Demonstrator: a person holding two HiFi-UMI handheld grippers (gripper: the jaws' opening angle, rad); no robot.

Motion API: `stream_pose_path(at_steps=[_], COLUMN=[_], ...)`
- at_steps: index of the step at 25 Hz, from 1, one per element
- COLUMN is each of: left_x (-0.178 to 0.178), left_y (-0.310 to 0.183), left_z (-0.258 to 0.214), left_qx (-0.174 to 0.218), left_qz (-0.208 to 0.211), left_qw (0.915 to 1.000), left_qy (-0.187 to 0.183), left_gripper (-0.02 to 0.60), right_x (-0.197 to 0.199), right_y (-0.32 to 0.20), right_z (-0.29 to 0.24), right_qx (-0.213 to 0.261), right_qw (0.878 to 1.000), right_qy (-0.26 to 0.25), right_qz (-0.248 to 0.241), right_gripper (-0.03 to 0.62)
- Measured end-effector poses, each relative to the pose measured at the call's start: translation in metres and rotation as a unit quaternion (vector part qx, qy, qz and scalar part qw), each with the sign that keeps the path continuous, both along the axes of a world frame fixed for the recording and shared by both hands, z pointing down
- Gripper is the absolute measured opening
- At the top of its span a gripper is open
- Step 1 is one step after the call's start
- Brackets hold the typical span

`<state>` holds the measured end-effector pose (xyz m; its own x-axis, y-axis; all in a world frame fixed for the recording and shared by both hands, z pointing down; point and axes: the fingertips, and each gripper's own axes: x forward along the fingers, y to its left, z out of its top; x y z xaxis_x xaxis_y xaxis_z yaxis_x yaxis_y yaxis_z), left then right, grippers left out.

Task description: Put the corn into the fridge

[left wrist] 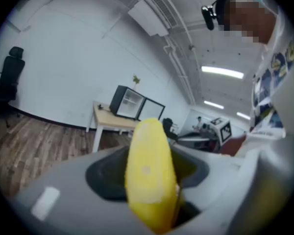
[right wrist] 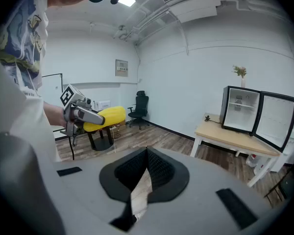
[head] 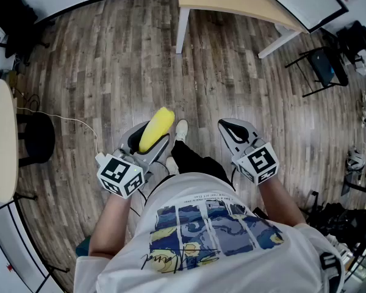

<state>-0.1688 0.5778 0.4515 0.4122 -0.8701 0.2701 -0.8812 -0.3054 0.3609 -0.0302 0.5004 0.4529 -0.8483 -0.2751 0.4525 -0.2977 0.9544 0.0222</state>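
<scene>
Smooth corn, wood-grain floor (matt)

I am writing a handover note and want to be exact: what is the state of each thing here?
corn: held in the left gripper, its tip sticking out past the jaws.
left gripper: shut on the corn.
right gripper: shut, empty.
mini fridge: on the table, door open.

Corn: one smooth, bright yellow, blunt-ended cob. It is clamped lengthwise between the jaws of the left gripper, its rounded tip jutting beyond them.
Fridge: small black cabinet with a white shelved interior. Its glass-paned door is swung open, and it stands upright on a pale wooden table, well apart from the corn.
</scene>
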Motion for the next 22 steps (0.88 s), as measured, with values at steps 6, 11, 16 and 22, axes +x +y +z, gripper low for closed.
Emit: stream_pose_path(at_steps=[6,11,16,22], left_x=[-0.017,-0.037,-0.037,-0.011], left_y=[-0.050,-0.122,-0.197,-0.270], left_z=[-0.002,-0.016,-0.023,-0.028], left_qx=[-0.022,-0.020,0.000,0.004], left_qz=[-0.009,0.005,0.016,0.072], left_qw=[0.9997,0.9991,0.9989,0.9966], left_qy=[-0.008,-0.037,-0.044,-0.042], left_gripper=[0.249,0.249,0.249,0.249], right_x=[-0.026,-0.042,-0.041,-0.011], right_y=[-0.061,-0.135,-0.199,-0.238], right_z=[-0.002,-0.012,-0.014,-0.019], right_qx=[-0.008,-0.002,0.003,0.007], right_qw=[1.000,0.999,0.999,0.995], right_qy=[-0.014,-0.033,-0.047,-0.059], right_qz=[-0.010,-0.004,0.022,0.086], right_gripper=[0.011,0.011,0.012,0.083])
